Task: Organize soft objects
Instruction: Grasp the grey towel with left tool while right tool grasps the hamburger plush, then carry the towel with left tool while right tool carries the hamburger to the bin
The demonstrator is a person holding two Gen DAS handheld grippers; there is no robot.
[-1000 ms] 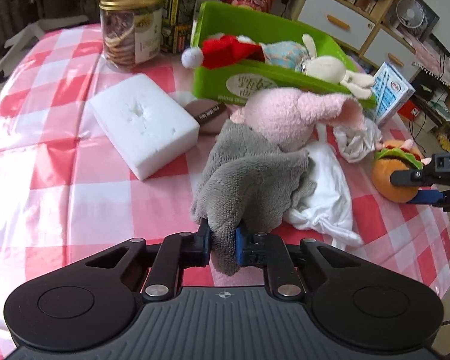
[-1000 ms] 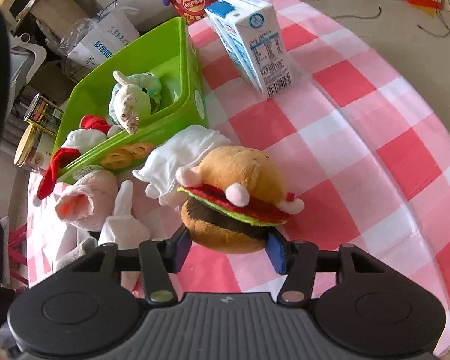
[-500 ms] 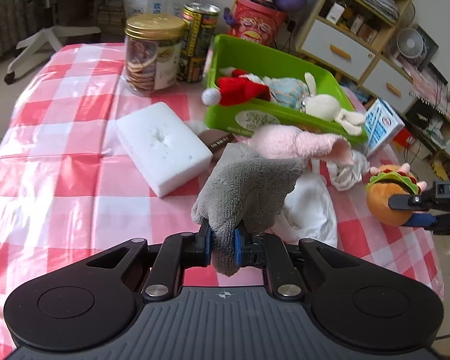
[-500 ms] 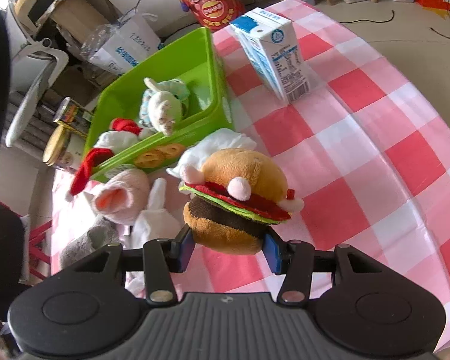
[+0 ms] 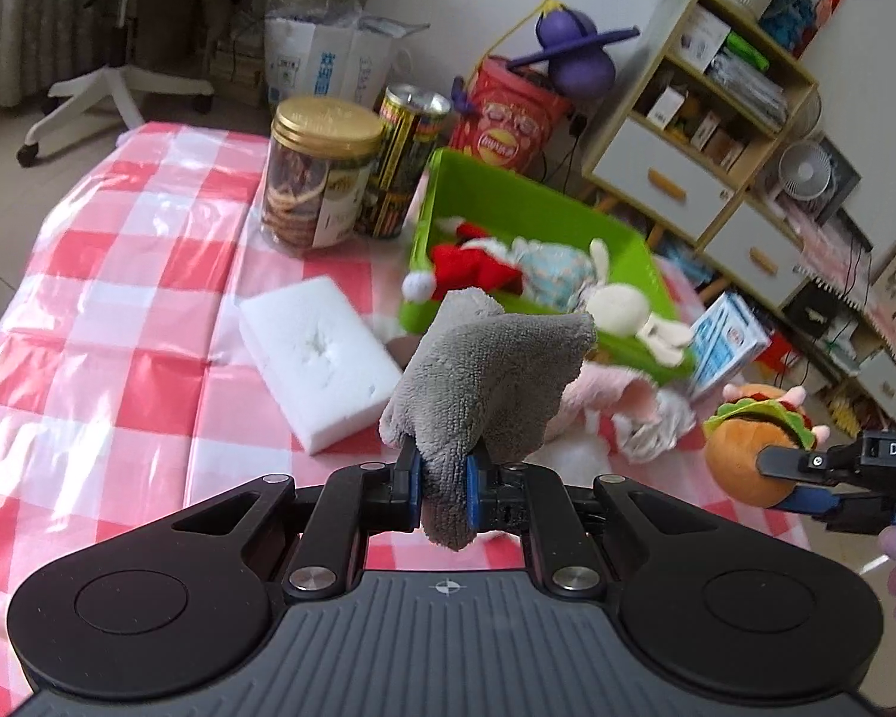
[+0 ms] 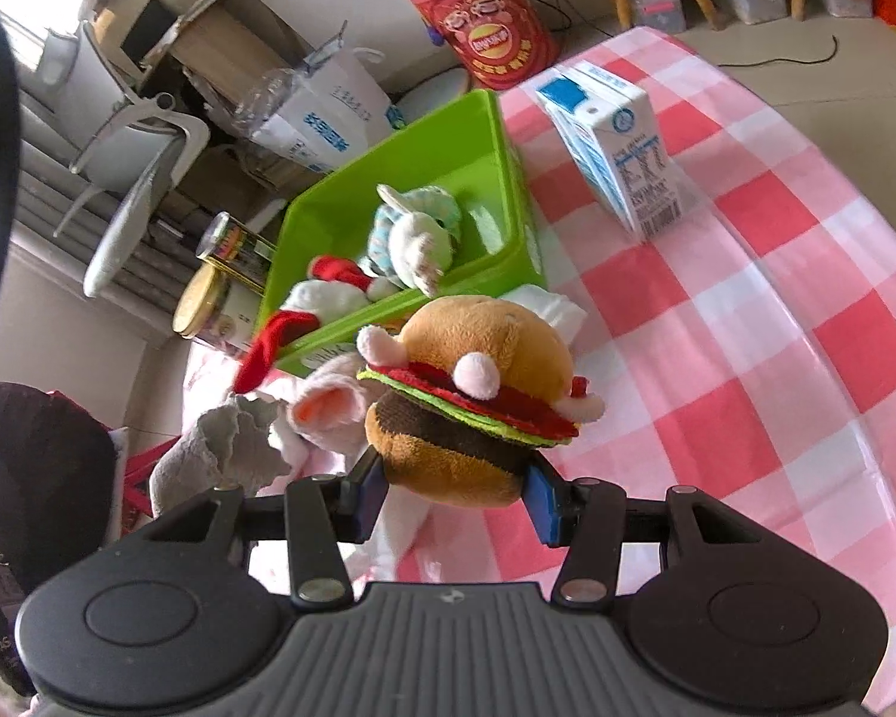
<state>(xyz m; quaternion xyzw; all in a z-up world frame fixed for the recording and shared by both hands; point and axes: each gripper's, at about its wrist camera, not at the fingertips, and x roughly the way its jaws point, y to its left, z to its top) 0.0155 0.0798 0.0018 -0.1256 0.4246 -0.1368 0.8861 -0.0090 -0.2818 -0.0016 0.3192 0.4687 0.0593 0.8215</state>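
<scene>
Lifted since before, your left gripper [image 5: 442, 490] pinches the limp grey cloth [image 5: 484, 376]; the right gripper [image 6: 451, 493] squeezes the plush burger [image 6: 466, 400] by its base.

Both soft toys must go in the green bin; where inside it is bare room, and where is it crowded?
Free: the green bin's far end, beyond the bunny plush, toward the red snack bucket. Crowded: its near end, where the Santa hat and bunny plush lie.

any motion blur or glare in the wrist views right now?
Left wrist view: green bin and Santa hat smeared by motion, glare on the plastic tablecloth, gray cloth in the tool sharp. Right wrist view: mostly crisp, burger plush sharp, strong fisheye bending at the edges.
</scene>
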